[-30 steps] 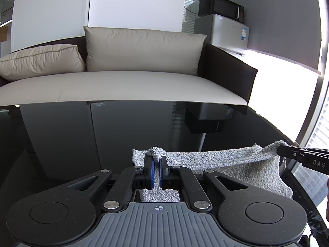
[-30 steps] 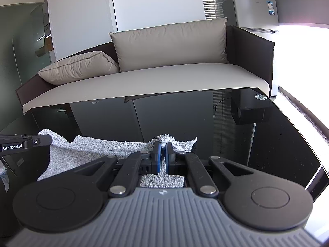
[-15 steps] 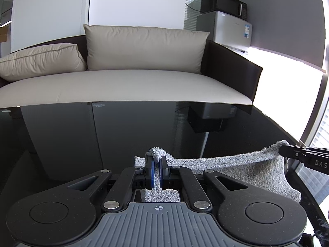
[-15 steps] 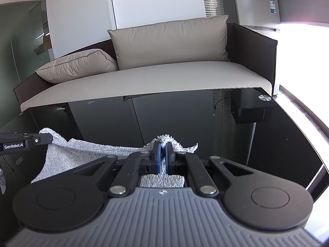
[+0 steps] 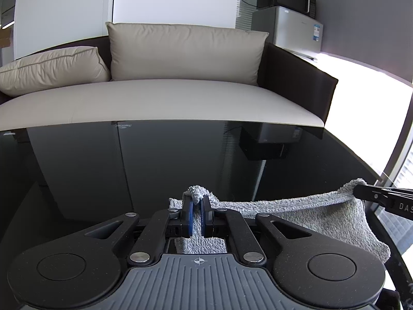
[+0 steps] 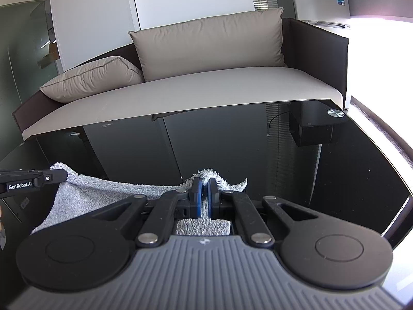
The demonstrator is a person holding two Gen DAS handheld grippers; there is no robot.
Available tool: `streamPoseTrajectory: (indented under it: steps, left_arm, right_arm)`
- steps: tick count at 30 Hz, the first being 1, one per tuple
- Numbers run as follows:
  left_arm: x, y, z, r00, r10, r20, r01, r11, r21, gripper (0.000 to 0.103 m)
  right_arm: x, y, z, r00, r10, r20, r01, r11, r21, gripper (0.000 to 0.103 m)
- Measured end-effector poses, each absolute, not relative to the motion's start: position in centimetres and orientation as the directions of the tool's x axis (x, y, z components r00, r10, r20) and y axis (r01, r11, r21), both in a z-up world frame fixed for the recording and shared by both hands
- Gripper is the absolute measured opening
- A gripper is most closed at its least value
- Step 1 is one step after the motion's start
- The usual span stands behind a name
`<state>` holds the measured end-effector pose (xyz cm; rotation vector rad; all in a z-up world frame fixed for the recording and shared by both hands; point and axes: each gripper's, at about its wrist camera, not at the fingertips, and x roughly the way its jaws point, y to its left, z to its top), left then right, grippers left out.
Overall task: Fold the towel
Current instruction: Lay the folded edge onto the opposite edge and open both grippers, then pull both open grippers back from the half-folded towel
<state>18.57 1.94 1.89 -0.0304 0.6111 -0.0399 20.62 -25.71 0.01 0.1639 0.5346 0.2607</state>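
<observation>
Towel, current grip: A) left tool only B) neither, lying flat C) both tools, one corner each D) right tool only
C: the left tool is shut on one corner of the towel and the right tool is shut on another, with the edge stretched between them.

White lettering "GenRobot.AI" stands on the side of the black left tongs [image 6: 31, 182] where they reach in at the left edge of the right wrist view. In the left wrist view the black right tongs [image 5: 387, 201] carry the white letters "DAS" (the word is cut off by the picture's edge). The silver-grey small fridge [image 5: 289, 28] bears a blue-and-white label sticker, and the glossy black glass surface [image 5: 155, 168] has a small printed mark near its far edge; both are too small to read.
</observation>
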Motion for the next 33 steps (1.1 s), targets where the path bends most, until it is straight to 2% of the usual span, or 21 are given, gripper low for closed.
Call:
streamPoseTrajectory:
  steps: [3,9,11,12,13,21,33]
  left_arm:
    - [19.0,2.1,1.7,0.812,-0.038,-0.583,0.020,0.999,-0.037,0.013]
    - [19.1,2.4,1.6,0.810,-0.031,-0.586,0.012,0.999,-0.036,0.013]
    - [19.1,2.3,1.5,0.807,-0.031,-0.590,0.016,0.999,-0.031,0.013]
    - [19.1,2.3,1.4,0.807,-0.030,-0.590,0.016,0.999,-0.029,0.013]
    - [19.0,2.3,1.4,0.807,-0.027,-0.590,0.015,1.000,-0.026,0.013]
    - [18.8,2.5,1.4,0.806,-0.016,-0.592,0.003,1.000,-0.023,0.013]
    - [18.4,3.0,1.3,0.795,-0.016,-0.607,0.000,1.000,-0.027,0.013]
  right_arm:
    - [20.9,-25.8,-0.2,0.833,0.273,-0.481,-0.184,0.957,0.224,0.005]
    - [21.0,-26.2,-0.1,0.843,0.252,-0.475,-0.161,0.961,0.224,0.008]
    - [21.1,-26.4,0.0,0.848,0.244,-0.471,-0.153,0.963,0.224,0.026]
    - [21.1,-26.4,0.0,0.850,0.241,-0.469,-0.149,0.963,0.224,0.043]
    - [21.1,-26.5,0.1,0.852,0.237,-0.468,-0.145,0.964,0.224,0.051]
    - [21.3,-27.2,0.3,0.866,0.206,-0.455,-0.113,0.968,0.224,0.051]
    - [21.3,-27.4,-0.2,0.851,0.206,-0.482,-0.109,0.969,0.222,0.052]
